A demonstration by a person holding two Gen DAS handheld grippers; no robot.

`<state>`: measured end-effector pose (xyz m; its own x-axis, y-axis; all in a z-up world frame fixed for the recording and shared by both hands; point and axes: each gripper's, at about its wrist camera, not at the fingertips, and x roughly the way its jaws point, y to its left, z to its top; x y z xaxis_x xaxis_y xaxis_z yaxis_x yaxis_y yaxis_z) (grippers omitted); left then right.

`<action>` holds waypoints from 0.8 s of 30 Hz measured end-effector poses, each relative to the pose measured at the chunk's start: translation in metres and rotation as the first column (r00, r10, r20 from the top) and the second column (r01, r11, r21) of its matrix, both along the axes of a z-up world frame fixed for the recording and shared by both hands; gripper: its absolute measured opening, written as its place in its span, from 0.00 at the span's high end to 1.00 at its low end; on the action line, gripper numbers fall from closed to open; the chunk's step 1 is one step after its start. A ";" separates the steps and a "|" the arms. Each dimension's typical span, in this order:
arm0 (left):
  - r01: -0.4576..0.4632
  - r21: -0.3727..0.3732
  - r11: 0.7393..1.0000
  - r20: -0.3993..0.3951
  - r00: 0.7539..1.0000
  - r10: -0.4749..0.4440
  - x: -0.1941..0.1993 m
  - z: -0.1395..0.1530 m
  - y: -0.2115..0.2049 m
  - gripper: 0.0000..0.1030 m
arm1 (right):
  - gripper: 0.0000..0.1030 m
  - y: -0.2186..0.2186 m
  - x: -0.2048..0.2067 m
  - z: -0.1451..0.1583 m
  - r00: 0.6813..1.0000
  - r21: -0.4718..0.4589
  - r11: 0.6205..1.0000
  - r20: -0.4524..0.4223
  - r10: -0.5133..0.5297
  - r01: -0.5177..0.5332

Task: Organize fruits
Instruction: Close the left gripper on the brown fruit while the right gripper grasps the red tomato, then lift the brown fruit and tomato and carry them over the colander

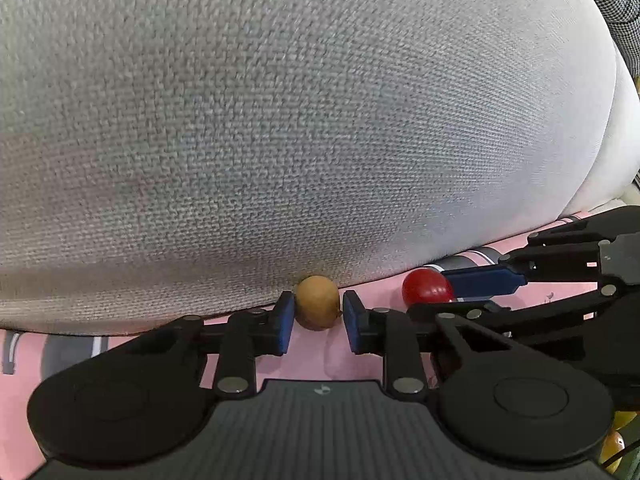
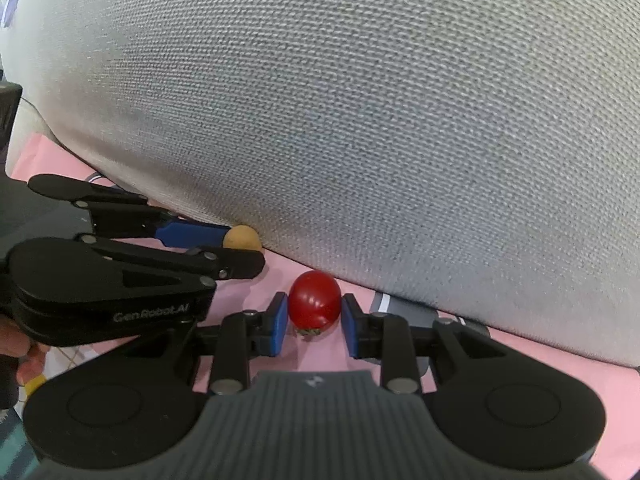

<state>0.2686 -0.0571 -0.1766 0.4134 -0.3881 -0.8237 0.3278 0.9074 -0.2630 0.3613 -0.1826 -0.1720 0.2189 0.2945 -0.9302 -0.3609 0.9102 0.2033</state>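
Both tools are loaded. The left gripper (image 1: 317, 316) has its blue pads closed narrow on a small tan fruit (image 1: 318, 302); the right gripper (image 2: 314, 322) is likewise pinched on a red cherry tomato (image 2: 315, 305), its green calyx showing at the underside.

Landmark: the big grey fabric cushion (image 1: 300, 120). The tan fruit sits right at the cushion's lower edge, over the pink patterned cloth (image 1: 308, 356). The tomato is just in front of the same edge, beside the tan fruit, the two near each other but not touching. Whether either fruit is lifted clear of the cloth or resting on it I cannot tell.

Progress, as judged: two pieces are in hand, so picking is done for this pair; placing is not. No bowl, tray or sorting spot shows near the cushion. Yellowish round things (image 1: 614, 446) peek past the tool body at the left-wrist view's lower corner; possibly more fruit, too cropped to say. How many pieces are left is unknown.
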 end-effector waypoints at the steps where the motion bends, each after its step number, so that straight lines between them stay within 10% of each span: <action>1: 0.001 0.004 1.000 0.007 1.000 -0.001 0.001 0.002 -0.005 0.72 | 0.75 -0.001 -0.001 0.002 1.000 0.004 1.000 0.002 -0.002 0.002; 24: 0.053 0.015 0.998 0.222 0.974 -0.055 -0.072 0.124 -0.028 0.72 | 0.75 -0.088 -0.077 0.141 0.982 0.156 0.984 0.150 -0.110 0.087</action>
<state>0.1962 -0.0850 -0.0528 0.5649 -0.4077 -0.7174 0.4258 0.8887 -0.1698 0.2847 -0.2703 -0.0307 0.3943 0.3963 -0.8291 -0.3093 0.9068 0.2864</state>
